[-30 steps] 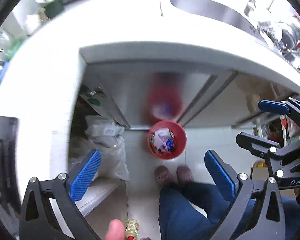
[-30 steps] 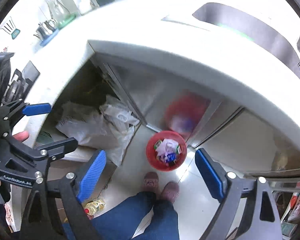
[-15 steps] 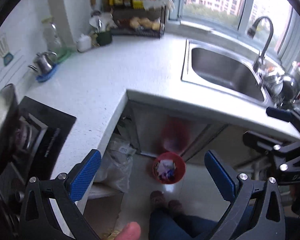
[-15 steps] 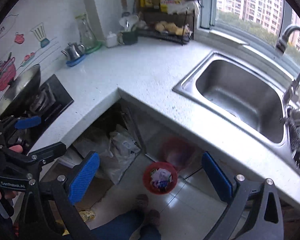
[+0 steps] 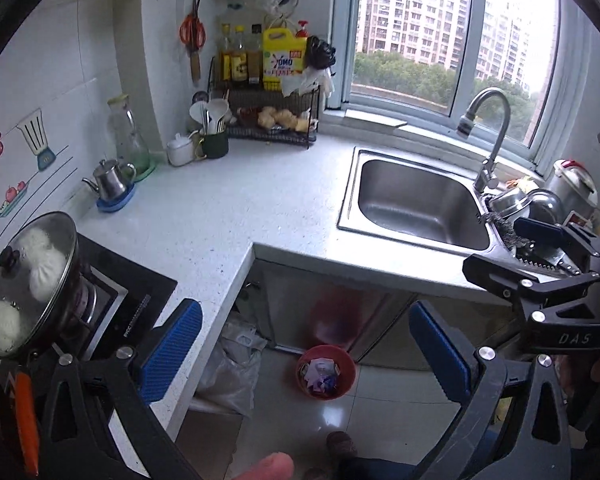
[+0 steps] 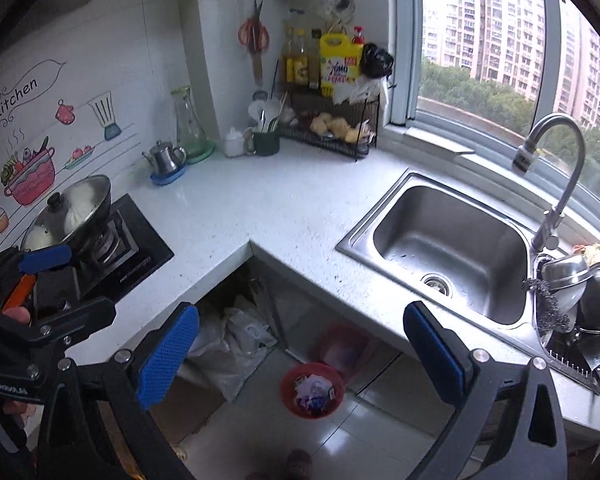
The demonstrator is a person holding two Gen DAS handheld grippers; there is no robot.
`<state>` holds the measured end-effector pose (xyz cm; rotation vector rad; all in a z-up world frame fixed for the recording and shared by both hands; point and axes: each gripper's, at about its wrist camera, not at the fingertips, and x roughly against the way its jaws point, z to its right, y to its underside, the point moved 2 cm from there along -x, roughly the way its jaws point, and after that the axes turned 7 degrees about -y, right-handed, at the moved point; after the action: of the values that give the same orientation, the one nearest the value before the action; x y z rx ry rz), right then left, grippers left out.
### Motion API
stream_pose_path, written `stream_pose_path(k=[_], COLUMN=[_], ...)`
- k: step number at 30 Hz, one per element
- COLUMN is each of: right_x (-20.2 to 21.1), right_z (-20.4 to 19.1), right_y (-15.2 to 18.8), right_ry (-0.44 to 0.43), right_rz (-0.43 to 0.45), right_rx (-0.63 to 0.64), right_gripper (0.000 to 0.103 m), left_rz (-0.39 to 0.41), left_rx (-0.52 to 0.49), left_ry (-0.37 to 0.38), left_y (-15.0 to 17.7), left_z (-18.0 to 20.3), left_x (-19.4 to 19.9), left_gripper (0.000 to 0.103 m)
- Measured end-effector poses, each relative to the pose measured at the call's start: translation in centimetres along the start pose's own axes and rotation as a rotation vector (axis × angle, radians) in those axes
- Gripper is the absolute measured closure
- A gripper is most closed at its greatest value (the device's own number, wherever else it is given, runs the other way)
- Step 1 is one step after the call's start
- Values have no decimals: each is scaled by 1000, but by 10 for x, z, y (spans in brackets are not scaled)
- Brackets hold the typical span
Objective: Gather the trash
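Note:
A small red bin [image 5: 326, 372] [image 6: 312, 390] full of crumpled wrappers stands on the tiled floor below the counter's edge. My left gripper [image 5: 304, 350] hangs high above it, its blue pads wide apart with nothing between them. My right gripper [image 6: 300, 350] is equally high and open, also empty. Each gripper shows at the side of the other's view. The white counter [image 5: 228, 216] [image 6: 284, 200] between stove and sink carries no loose trash that I can make out.
A steel sink [image 6: 452, 248] with a tap lies right, with pots and a dish rack [image 6: 580, 300] beyond. A lidded pan on the stove [image 5: 32, 280] sits left. Kettle, glass jug, cups and a bottle rack [image 6: 332, 120] line the back wall. Plastic bags [image 5: 232, 368] fill the open cabinet.
Both grippers have risen from under the counter's edge to well above it and tilted up. The bin has shrunk in view; stove, sink and window have come into sight.

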<state>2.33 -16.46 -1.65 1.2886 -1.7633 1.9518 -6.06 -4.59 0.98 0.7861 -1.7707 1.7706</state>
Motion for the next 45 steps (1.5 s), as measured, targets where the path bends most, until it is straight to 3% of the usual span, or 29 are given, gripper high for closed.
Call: stream_pose_path(k=[4,22,45], right_x=[18,63,79], right_z=[-6,-38,-49], right_y=[0,22,40], right_ry=[19,56,53], right_rz=[25,96,100], right_rx=[-21,-13,-11], right_gripper=[1,1,1], left_rz=[19,87,72], left_rx=[12,4,10], left_ry=[37,71,60], left_y=[-1,25,43], left_z=[-4,-12,-18], left_x=[15,70,82], left_gripper=[0,0,0])
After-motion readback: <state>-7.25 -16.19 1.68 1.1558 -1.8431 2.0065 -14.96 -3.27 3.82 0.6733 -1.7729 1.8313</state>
